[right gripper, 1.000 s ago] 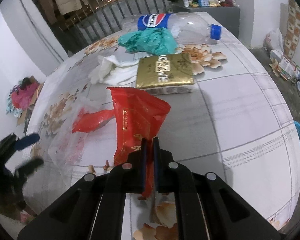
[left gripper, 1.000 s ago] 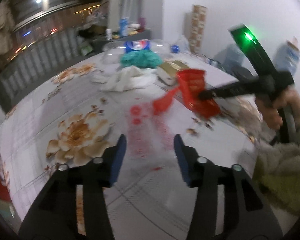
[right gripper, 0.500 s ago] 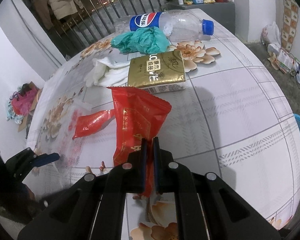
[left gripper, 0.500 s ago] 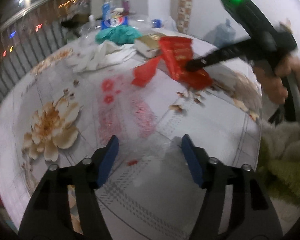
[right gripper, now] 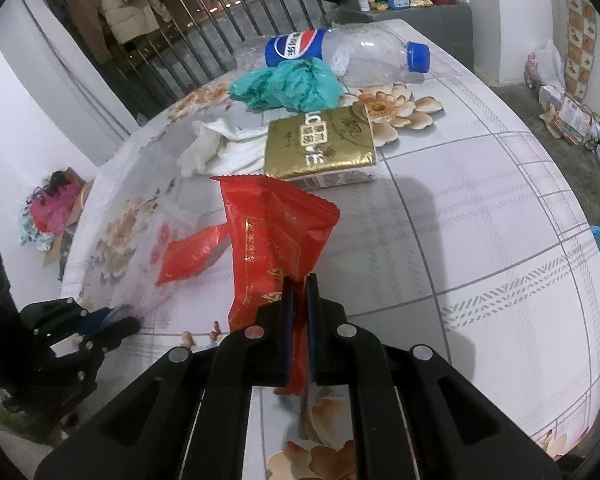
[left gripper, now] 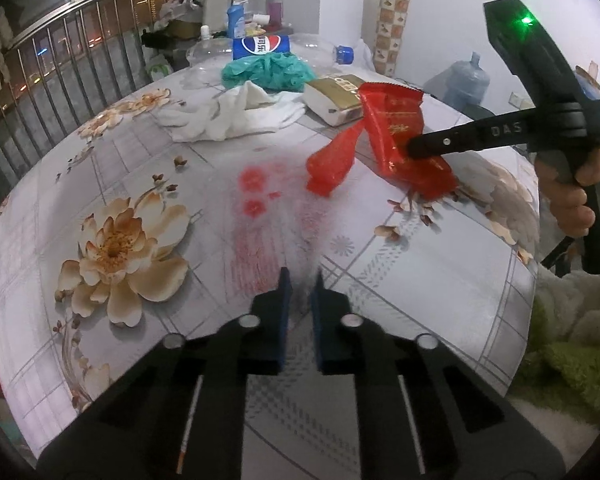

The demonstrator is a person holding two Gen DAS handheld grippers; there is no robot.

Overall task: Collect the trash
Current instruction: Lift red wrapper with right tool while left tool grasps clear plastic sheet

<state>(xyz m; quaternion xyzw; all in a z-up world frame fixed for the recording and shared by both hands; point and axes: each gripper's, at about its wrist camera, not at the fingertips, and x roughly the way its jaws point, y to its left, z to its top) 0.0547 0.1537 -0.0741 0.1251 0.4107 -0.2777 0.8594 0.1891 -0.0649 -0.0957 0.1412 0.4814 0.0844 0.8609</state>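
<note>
My right gripper (right gripper: 298, 280) is shut on a red snack wrapper (right gripper: 274, 236) and holds it above the table; the wrapper also shows in the left wrist view (left gripper: 398, 136). A thin clear plastic bag with red print (left gripper: 272, 208) lies flat on the table, with a red crumpled piece (left gripper: 332, 160) at its far end. My left gripper (left gripper: 300, 280) is shut on the near edge of that clear bag. The left gripper also shows in the right wrist view (right gripper: 108, 318) at the lower left.
At the far side lie a gold tissue pack (right gripper: 320, 144), a white cloth (right gripper: 220, 146), a teal plastic bag (right gripper: 292, 86) and an empty Pepsi bottle (right gripper: 340, 50). Peanut shells (left gripper: 412, 208) are scattered under the wrapper. The flowered tablecloth (right gripper: 500, 200) stretches to the right. A railing (left gripper: 80, 60) stands behind.
My left gripper has closed from wide open onto the near edge of the clear bag. My right gripper has kept hold of the red wrapper and barely moved.
</note>
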